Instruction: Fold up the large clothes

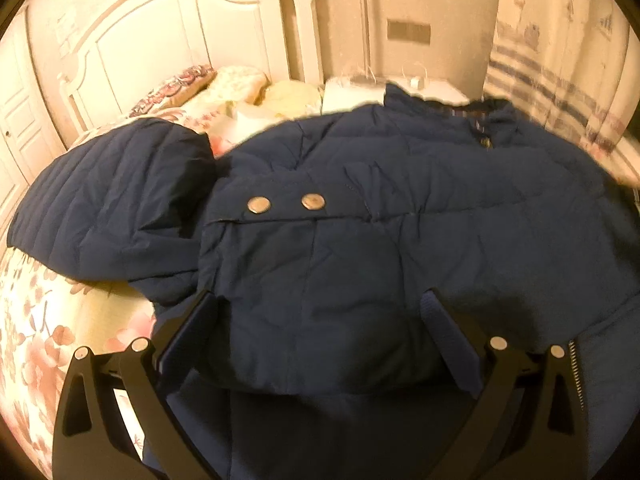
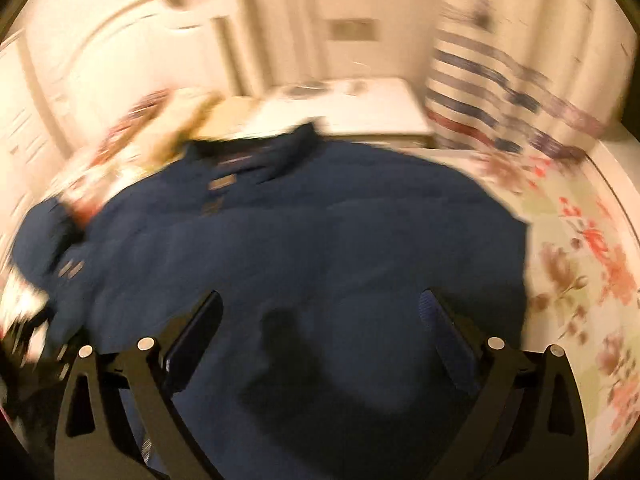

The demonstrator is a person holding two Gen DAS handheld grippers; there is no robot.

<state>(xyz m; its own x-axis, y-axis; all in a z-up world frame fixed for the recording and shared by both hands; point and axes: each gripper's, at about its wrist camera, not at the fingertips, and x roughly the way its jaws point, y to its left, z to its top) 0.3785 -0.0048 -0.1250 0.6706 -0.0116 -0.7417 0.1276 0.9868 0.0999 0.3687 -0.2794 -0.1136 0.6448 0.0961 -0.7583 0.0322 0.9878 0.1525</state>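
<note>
Left wrist view: navy padded jacket (image 1: 360,200) lies spread on the floral bed (image 1: 48,320), one sleeve (image 1: 108,200) flung out left, two snap buttons (image 1: 284,203) showing. Left hand-held gripper (image 1: 320,304) spread, nothing pinched.

Right wrist view, blurred: right hand-held gripper (image 2: 320,304) spread, empty, over the jacket (image 2: 300,232). Between folds, I'd say; next needs a sleeve or hem grabbed.

Navy quilted jacket (image 1: 360,216) sprawled flat across the floral bed (image 1: 48,320), two metal snaps (image 1: 286,203) showing at centre, collar up at one o'clock, a sleeve (image 1: 108,200) flopped out at nine o'clock.
</note>
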